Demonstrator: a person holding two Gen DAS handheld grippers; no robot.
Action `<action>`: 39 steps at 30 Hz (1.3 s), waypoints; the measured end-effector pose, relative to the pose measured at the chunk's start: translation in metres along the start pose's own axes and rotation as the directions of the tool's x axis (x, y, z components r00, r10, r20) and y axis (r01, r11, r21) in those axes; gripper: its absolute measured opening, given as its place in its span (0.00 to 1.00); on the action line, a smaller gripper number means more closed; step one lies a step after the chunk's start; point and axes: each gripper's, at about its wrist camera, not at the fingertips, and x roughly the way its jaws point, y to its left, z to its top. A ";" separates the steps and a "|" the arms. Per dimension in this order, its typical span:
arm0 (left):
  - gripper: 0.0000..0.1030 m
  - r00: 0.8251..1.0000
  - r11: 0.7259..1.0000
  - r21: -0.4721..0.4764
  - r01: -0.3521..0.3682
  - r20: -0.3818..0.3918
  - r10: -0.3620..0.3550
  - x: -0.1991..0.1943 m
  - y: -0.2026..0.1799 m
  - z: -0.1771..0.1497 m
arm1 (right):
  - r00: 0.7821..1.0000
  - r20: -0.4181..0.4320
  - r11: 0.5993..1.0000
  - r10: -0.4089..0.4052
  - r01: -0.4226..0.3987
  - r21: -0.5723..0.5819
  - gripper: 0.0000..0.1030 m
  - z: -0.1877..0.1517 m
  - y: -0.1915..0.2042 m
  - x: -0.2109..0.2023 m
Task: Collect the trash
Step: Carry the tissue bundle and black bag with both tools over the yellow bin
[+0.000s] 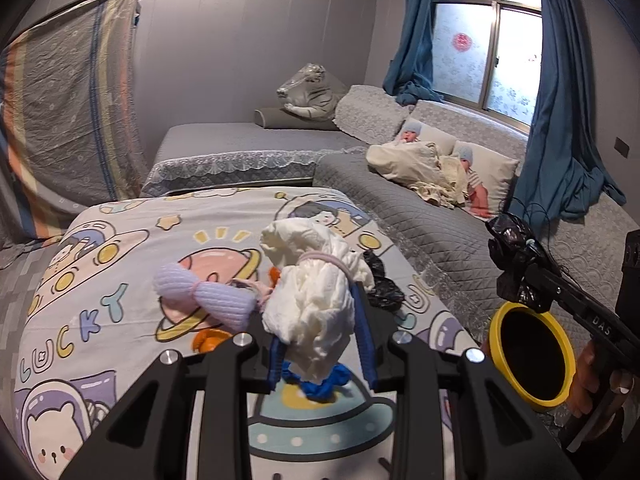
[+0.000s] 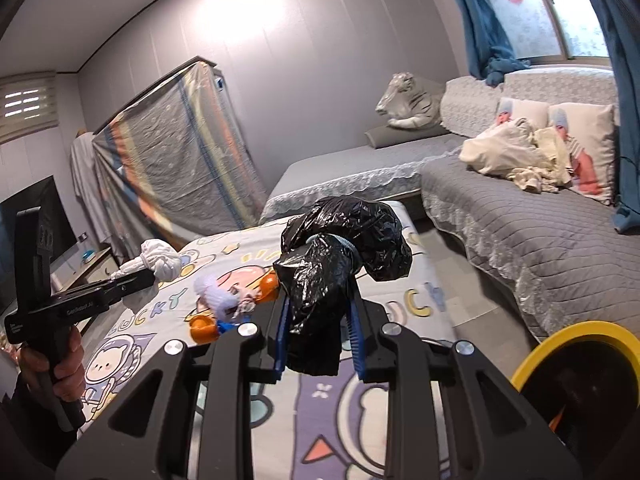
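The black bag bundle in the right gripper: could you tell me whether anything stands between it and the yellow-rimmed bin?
Nothing visible does. The black bag bundle hangs clamped in the right gripper, and the yellow-rimmed bin sits open to its lower right.

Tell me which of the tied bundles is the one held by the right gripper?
The black plastic bundle, clamped in the right gripper. The white bundle is in the left gripper, and the lilac bundle lies loose on the printed cover.

The left black two-finger gripper (image 1: 320, 344) has its blue fingers (image 1: 276, 360) squeezed on a white crumpled bundle (image 1: 316, 300), held up in the air. The right black two-finger gripper (image 2: 320, 344) pinches a black crinkly plastic bundle (image 2: 336, 264). A hand (image 2: 60, 364) grips the left handle.
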 end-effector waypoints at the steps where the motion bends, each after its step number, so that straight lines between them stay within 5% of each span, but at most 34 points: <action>1: 0.27 1.000 1.000 0.007 0.007 -0.002 -0.007 0.001 -0.005 0.000 | 1.000 0.004 1.000 -0.008 0.008 0.003 0.23 0.000 -0.004 -0.003; 21: 0.27 0.984 0.970 0.165 0.177 -0.057 -0.170 0.037 -0.119 0.005 | 0.976 0.051 0.975 -0.211 0.206 0.088 0.23 -0.012 -0.082 -0.060; 39: 0.27 0.952 0.906 0.296 0.302 -0.143 -0.271 0.067 -0.220 -0.006 | 0.911 0.041 0.902 -0.410 0.399 0.165 0.23 -0.040 -0.148 -0.106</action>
